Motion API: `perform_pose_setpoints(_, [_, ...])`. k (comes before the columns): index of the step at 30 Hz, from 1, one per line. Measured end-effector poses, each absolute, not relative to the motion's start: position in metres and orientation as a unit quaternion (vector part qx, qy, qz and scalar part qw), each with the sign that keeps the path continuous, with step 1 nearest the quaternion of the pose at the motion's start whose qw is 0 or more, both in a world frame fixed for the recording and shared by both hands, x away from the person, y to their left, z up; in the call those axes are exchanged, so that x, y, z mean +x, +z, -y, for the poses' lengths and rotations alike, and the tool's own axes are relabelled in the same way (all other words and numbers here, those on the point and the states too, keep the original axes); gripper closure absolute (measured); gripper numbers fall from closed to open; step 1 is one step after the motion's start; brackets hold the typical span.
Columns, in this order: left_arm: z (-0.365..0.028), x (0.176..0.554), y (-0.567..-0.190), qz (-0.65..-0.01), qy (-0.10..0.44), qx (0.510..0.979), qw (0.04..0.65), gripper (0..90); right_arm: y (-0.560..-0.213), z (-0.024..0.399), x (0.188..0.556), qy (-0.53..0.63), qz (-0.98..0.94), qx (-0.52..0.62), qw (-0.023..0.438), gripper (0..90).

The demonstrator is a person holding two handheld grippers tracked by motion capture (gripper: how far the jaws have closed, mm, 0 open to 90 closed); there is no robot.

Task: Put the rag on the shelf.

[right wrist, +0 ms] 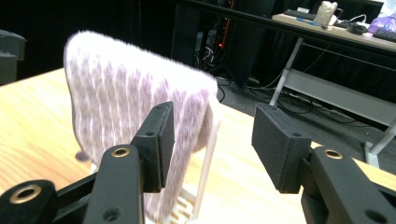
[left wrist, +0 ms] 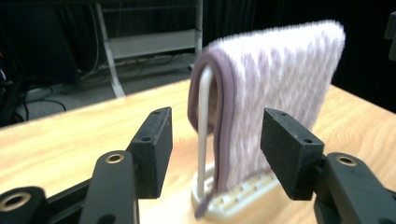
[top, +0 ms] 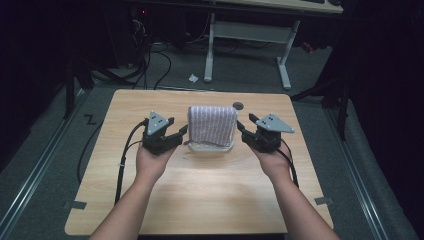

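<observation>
A purple-and-white striped towel [top: 212, 124] hangs folded over a white rack [top: 209, 146] in the middle of the wooden table [top: 200, 195]. My left gripper [top: 181, 134] is at the towel's left edge, jaws open and apart from the cloth. My right gripper [top: 242, 131] faces the towel's right edge, also open. In the left gripper view the gripper [left wrist: 215, 140] frames the towel's edge [left wrist: 280, 93] and the rack's white hoop [left wrist: 204, 130] just ahead of its jaws. In the right gripper view the gripper [right wrist: 212, 140] has the towel [right wrist: 126, 98] and the rack post [right wrist: 208, 154] just ahead of the open jaws.
A small dark round mark [top: 238, 105] lies on the table behind the towel. Beyond the table's far edge stand a desk with white legs [top: 245, 35], cables on the floor [top: 150, 60] and a scrap of paper [top: 193, 78].
</observation>
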State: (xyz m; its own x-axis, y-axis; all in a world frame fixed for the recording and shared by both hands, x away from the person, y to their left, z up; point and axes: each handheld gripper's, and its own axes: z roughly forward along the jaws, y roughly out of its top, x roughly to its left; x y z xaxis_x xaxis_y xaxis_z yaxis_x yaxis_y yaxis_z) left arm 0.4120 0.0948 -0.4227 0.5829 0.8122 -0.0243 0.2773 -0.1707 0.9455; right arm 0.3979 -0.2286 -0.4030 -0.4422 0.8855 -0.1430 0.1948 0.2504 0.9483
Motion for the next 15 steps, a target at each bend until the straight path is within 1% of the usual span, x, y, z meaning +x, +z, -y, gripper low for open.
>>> perform_pose_setpoints(3, [-0.096,0.406,-0.434,-0.375,0.252,0.731,0.511,43.5,-0.416,0.236,0.393,0.469,-0.709,0.39,0.353,47.6])
perform_pose_setpoints(4, [-0.096,0.404,-0.44,-0.374,0.246,0.739,0.504,43.1,-0.426,0.24,0.39,0.463,-0.713,0.393,0.349,47.2])
perform_pose_setpoints(6, [-0.097,0.4,-0.45,-0.373,0.241,0.748,0.494,43.0,-0.43,0.241,0.389,0.459,-0.717,0.396,0.345,46.7])
perform_pose_setpoints(7, [-0.098,0.398,-0.457,-0.373,0.232,0.753,0.49,42.9,-0.436,0.243,0.387,0.455,-0.719,0.396,0.345,46.6])
perform_pose_setpoints(8, [-0.1,0.395,-0.465,-0.375,0.223,0.76,0.481,42.5,-0.449,0.248,0.382,0.447,-0.724,0.399,0.342,45.5])
perform_pose_setpoints(9, [-0.101,0.393,-0.471,-0.376,0.217,0.765,0.476,42.5,-0.449,0.248,0.382,0.447,-0.724,0.399,0.342,45.5])
perform_pose_setpoints(11, [-0.106,0.386,-0.485,-0.378,0.208,0.778,0.456,42.5,-0.461,0.254,0.376,0.44,-0.728,0.403,0.338,43.5])
perform_pose_setpoints(13, [-0.113,0.376,-0.497,-0.38,0.198,0.79,0.439,41.3,-0.477,0.263,0.369,0.426,-0.737,0.422,0.313,39.1])
perform_pose_setpoints(14, [-0.12,0.367,-0.502,-0.386,0.192,0.792,0.432,41.3,-0.477,0.263,0.369,0.426,-0.737,0.422,0.313,39.1])
perform_pose_setpoints(15, [-0.126,0.357,-0.507,-0.397,0.176,0.788,0.437,41.3,-0.485,0.268,0.362,0.419,-0.739,0.427,0.309,38.0])
